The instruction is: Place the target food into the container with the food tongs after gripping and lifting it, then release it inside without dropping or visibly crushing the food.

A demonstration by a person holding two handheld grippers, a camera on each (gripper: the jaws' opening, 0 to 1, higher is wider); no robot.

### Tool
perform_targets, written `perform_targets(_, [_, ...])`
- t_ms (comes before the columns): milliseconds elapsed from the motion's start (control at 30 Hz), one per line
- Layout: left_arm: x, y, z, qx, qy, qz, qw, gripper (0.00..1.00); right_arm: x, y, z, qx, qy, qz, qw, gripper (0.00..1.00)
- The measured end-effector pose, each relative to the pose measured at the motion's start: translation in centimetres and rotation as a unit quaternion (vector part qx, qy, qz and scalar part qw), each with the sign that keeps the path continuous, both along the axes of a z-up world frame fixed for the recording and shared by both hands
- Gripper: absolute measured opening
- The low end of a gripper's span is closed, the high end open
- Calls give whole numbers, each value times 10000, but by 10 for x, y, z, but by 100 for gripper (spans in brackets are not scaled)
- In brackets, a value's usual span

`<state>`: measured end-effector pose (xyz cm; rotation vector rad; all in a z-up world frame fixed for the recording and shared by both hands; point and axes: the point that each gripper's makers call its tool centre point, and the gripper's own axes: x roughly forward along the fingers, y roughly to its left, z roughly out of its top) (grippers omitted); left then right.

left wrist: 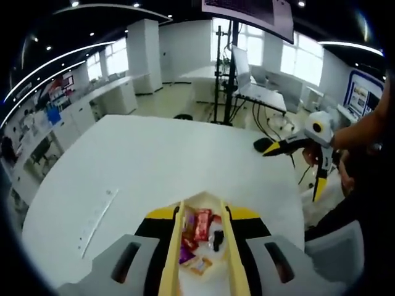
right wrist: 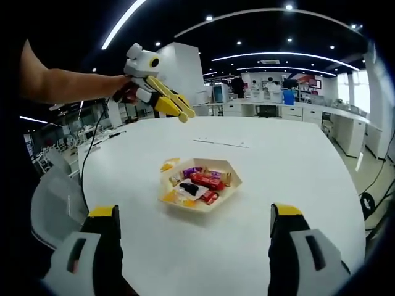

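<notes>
Item: hexagonal tray (right wrist: 229,187) of wrapped snacks (right wrist: 207,180), mid-tabletop (right wrist: 296,160). My right claw (right wrist: 197,231) stands wide, empty; left claw (left wrist: 204,246) narrow, raised above the tray. Step: approach. Next, I judge: select a piece, grip gently.

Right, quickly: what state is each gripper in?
Left gripper: cannot tell, jaws narrowly apart.
Right gripper: open, holding nothing.

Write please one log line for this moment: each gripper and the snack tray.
left gripper: raised above table, jaws near together | right gripper: open, empty, facing tray | snack tray: on white table, wrapped snacks inside
</notes>
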<state>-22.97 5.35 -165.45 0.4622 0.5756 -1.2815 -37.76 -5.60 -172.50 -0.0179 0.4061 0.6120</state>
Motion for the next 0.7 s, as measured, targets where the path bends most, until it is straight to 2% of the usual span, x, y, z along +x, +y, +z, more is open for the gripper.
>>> perform_targets(533, [29,61,-34,143,-12,918,9957,26,4,5,-8,23,86,25,10000,100])
perform_targets(700, [41,78,-40,121,-188,1291,9914,26,4,8,-11,3,141,65,9999,100])
